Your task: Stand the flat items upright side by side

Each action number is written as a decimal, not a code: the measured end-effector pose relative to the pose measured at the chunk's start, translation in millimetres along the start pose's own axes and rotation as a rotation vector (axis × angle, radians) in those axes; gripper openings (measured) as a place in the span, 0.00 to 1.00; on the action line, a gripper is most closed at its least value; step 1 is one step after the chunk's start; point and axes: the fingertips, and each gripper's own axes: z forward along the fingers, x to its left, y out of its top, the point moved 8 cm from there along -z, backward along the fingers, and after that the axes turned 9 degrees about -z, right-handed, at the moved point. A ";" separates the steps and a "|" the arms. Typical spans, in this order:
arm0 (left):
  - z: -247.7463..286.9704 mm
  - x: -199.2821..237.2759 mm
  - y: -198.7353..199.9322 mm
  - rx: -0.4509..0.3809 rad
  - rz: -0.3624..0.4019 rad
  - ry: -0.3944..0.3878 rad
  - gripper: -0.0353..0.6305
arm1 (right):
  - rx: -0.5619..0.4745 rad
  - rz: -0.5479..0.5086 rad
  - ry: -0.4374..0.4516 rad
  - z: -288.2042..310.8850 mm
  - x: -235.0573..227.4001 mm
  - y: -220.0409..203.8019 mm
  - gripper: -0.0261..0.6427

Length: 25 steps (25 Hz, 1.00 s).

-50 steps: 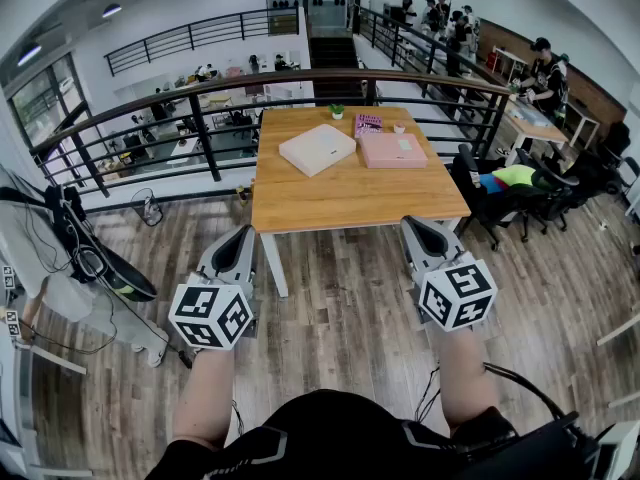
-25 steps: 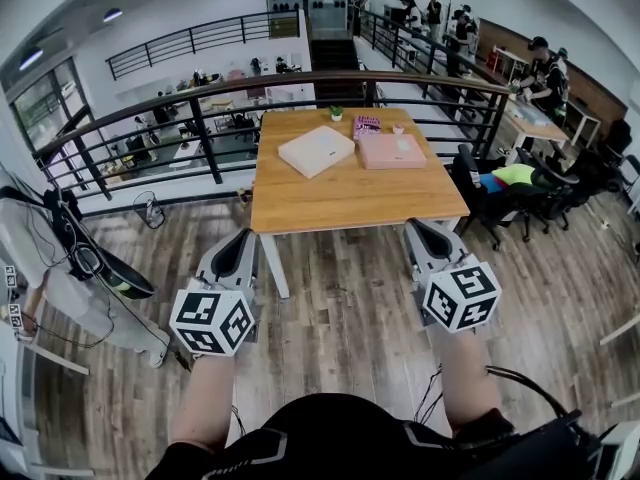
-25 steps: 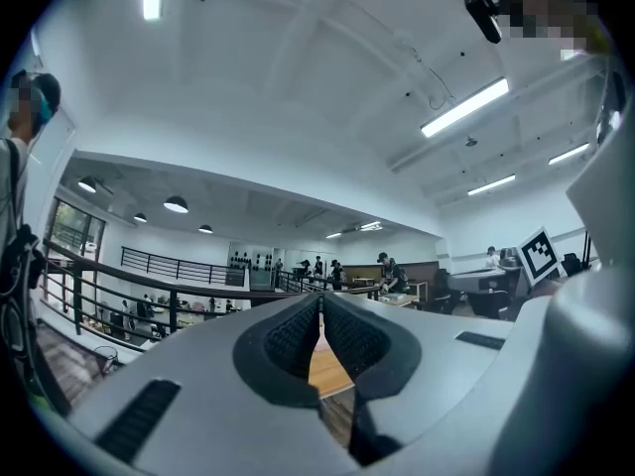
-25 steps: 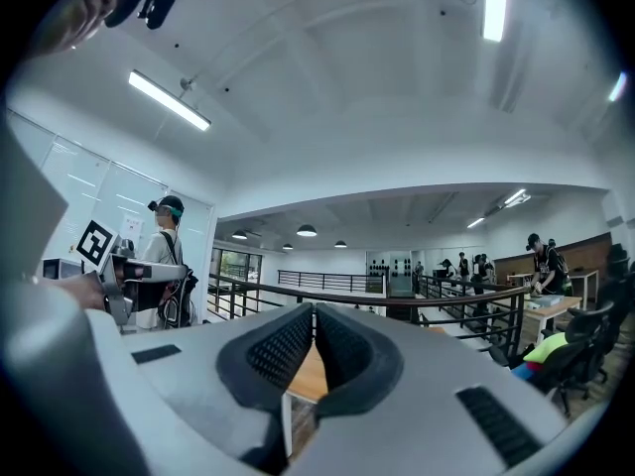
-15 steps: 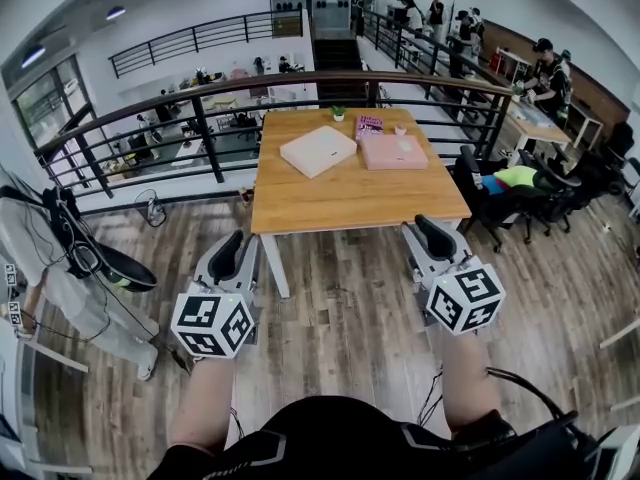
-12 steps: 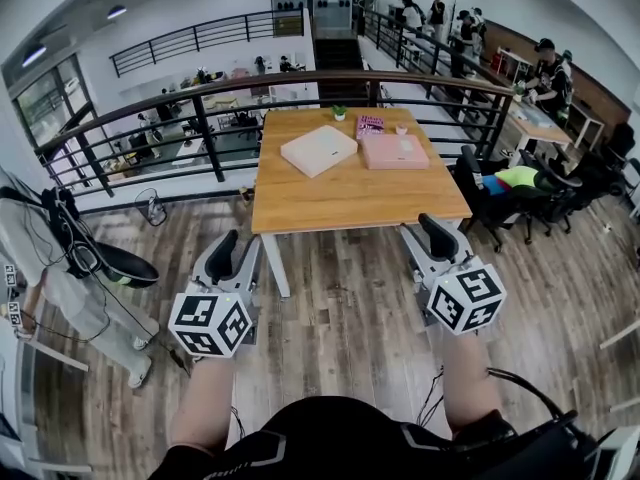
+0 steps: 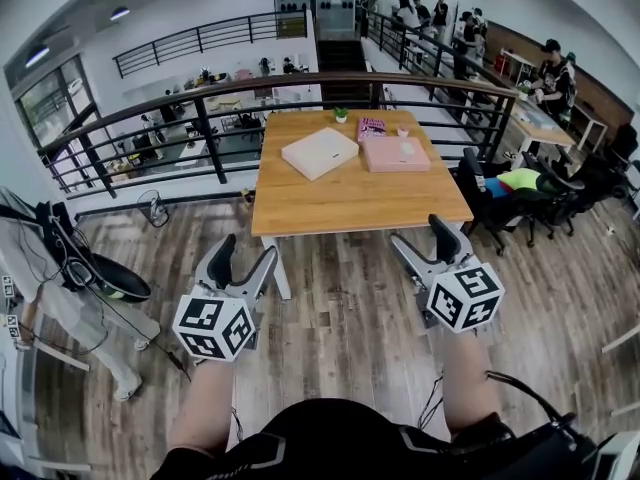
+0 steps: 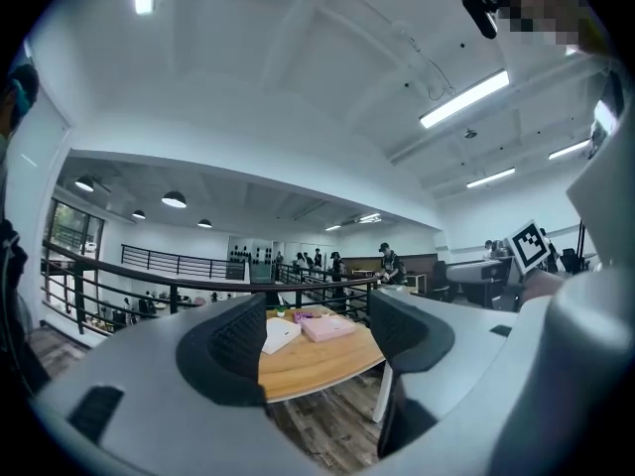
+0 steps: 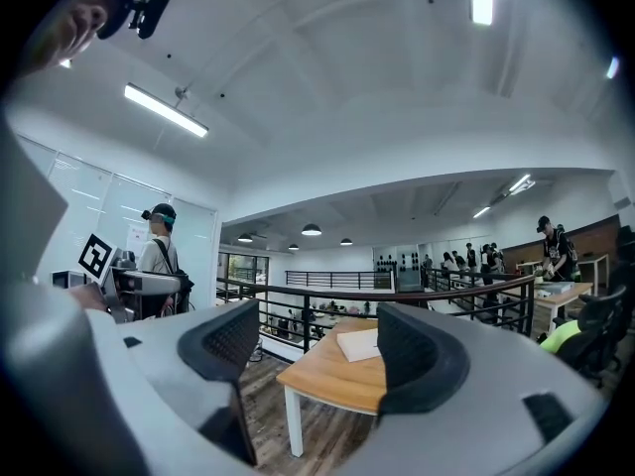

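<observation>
White box (image 7: 318, 152) and pink box (image 7: 395, 154) lie flat, side by side, at the far end of the tabletop (image 7: 345, 203). A small purple-pink item (image 7: 369, 125) lies flat just behind the pink box, with a little plant (image 7: 339, 114) beside it. Nothing is standing upright yet. Both grippers sit short of the near edge, above the wood floor (image 7: 340, 313), pointing level at the table. Left gripper (image 7: 247, 255): jaws have just been opening, now wide apart, nothing between them. Right gripper (image 7: 421, 240): same story, jaws just spread wide, empty.
</observation>
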 end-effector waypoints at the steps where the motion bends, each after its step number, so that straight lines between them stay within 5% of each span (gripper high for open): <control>1: 0.8 -1.2 -0.8 -0.001 0.000 0.000 0.54 | -0.003 0.003 -0.001 -0.9 -1.7 -1.1 0.59; 11: 13.5 -15.2 -2.2 -0.037 -0.037 -0.023 0.59 | -0.009 0.014 0.015 -2.4 -20.1 -12.2 0.67; 25: 53.8 -48.0 -12.9 0.021 0.007 0.019 0.59 | 0.001 0.029 0.063 -6.5 -67.2 -30.8 0.68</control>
